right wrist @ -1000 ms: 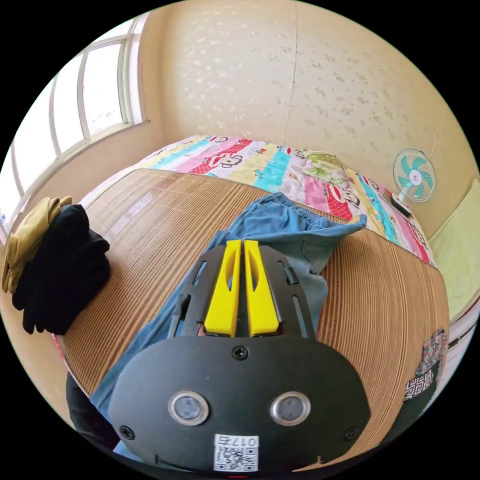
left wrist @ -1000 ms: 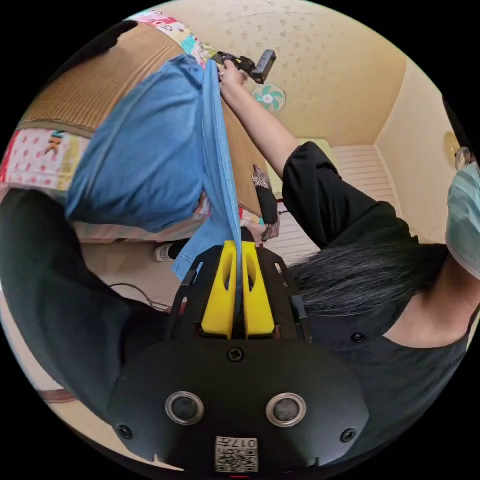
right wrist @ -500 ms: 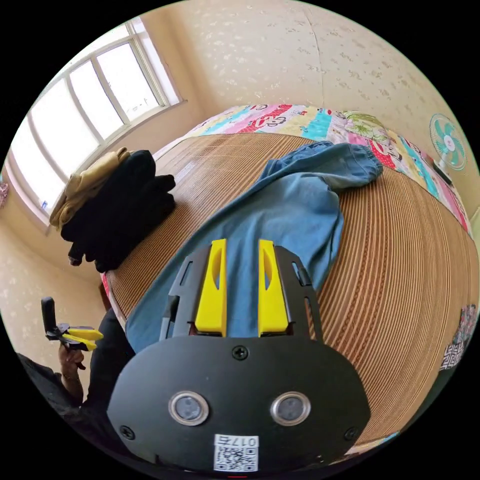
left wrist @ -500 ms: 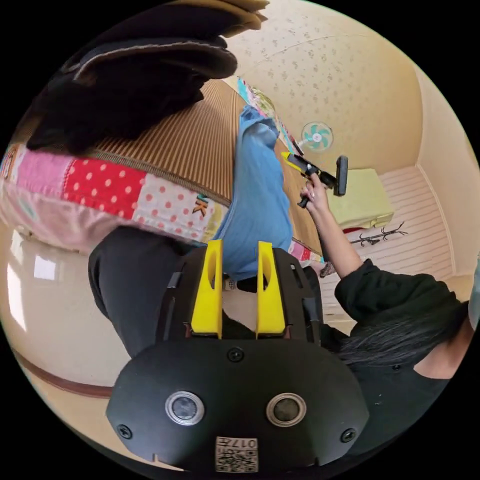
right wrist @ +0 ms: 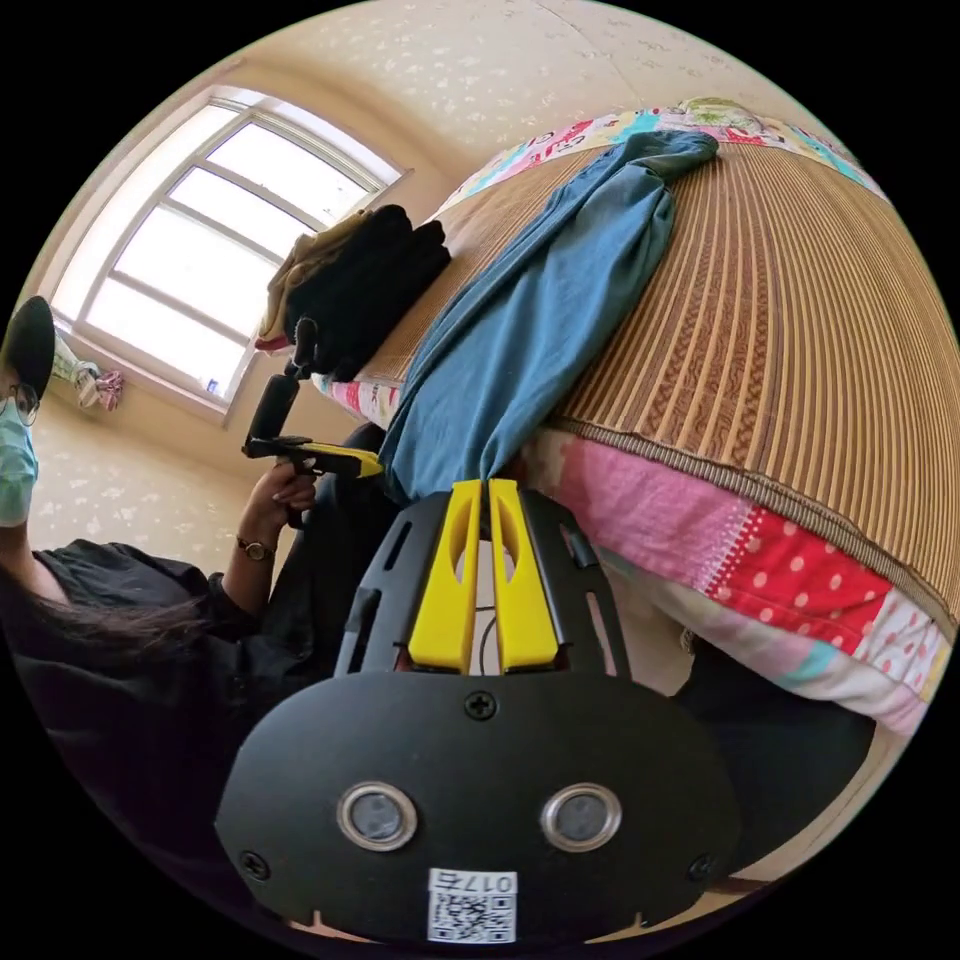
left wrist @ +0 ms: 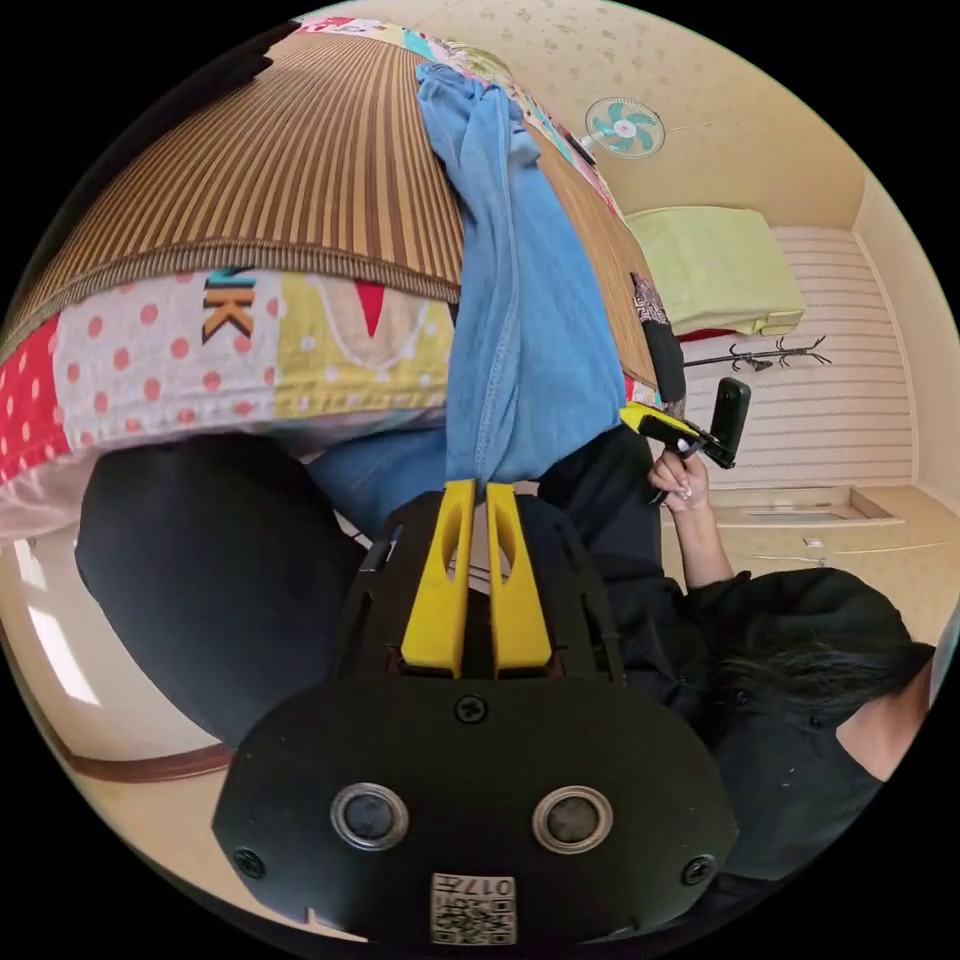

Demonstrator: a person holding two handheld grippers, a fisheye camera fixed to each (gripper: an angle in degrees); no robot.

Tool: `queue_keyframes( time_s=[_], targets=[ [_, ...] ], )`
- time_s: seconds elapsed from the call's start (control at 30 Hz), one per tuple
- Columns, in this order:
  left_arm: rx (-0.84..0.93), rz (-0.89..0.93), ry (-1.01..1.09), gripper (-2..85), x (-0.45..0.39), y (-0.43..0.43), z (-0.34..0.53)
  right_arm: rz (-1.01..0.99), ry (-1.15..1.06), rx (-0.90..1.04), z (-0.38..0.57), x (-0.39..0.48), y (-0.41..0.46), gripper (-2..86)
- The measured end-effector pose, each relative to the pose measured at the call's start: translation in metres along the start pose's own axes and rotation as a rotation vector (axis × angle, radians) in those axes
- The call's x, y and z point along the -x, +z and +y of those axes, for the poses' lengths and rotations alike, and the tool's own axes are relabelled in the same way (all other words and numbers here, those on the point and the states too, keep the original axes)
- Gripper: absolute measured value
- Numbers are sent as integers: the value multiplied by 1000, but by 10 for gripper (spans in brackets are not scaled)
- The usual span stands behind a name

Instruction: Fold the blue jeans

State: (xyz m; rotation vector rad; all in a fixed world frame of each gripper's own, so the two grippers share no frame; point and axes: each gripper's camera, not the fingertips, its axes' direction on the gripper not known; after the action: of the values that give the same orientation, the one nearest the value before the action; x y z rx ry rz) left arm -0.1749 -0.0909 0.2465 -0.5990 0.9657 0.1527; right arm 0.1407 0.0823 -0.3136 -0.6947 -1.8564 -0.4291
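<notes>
Your left gripper (left wrist: 474, 487) sits below the bed's edge with its jaws nearly pressed together, tips meeting the hanging hem of the blue jeans (left wrist: 530, 330); whether both jaws bite the cloth cannot be told from here. The jeans lie lengthwise on the woven mat (left wrist: 300, 180), waistband far up the bed, legs draping over the quilted mattress edge (left wrist: 250, 350) toward you.

Your right gripper (right wrist: 479, 489) is likewise drawn almost closed at the lower hem. It appears to nip the denim, but contact on both jaws is not certain.

Handling: expect the denim to be soft but fairly heavy. It will sag and swing when lifted, and the ribbed mat may drag on it. Take hold at the two hem corners, through both layers, so the legs travel together.

Edges and room: the mat's bound edge and the mattress corner lie directly under the hanging legs; lift clear before carrying the hems toward the waistband. The mat to the right of the jeans is open. On the left, a stack of dark clothes (right wrist: 360, 285) occupies the corner near the window (right wrist: 200, 280); keep the fold away from it.
</notes>
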Motion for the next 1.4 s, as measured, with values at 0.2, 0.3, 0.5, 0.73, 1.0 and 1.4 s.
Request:
queue_keyframes(
  time_s=[0.2,0.3,0.5,0.73,1.0,1.4],
  targets=[
    [-206,29,-31,104,-19,-18,17,-24,85,-89,42,-44,-68,67],
    [-253,-38,48,152,-45,-17,-15,-82,135,-169,26,-65,-86,98],
    [-275,-404,85,134,-103,23,-48,13,241,-202,-13,-81,-87,86],
    [-392,-208,-14,13,-95,-1,-3,-110,195,-190,12,-83,-99,89],
    [-429,207,15,137,-62,-34,24,-225,227,-266,9,-102,-134,106],
    [-392,221,321,13,-174,-88,103,-578,-23,-302,10,-54,-200,31]
  ],
)
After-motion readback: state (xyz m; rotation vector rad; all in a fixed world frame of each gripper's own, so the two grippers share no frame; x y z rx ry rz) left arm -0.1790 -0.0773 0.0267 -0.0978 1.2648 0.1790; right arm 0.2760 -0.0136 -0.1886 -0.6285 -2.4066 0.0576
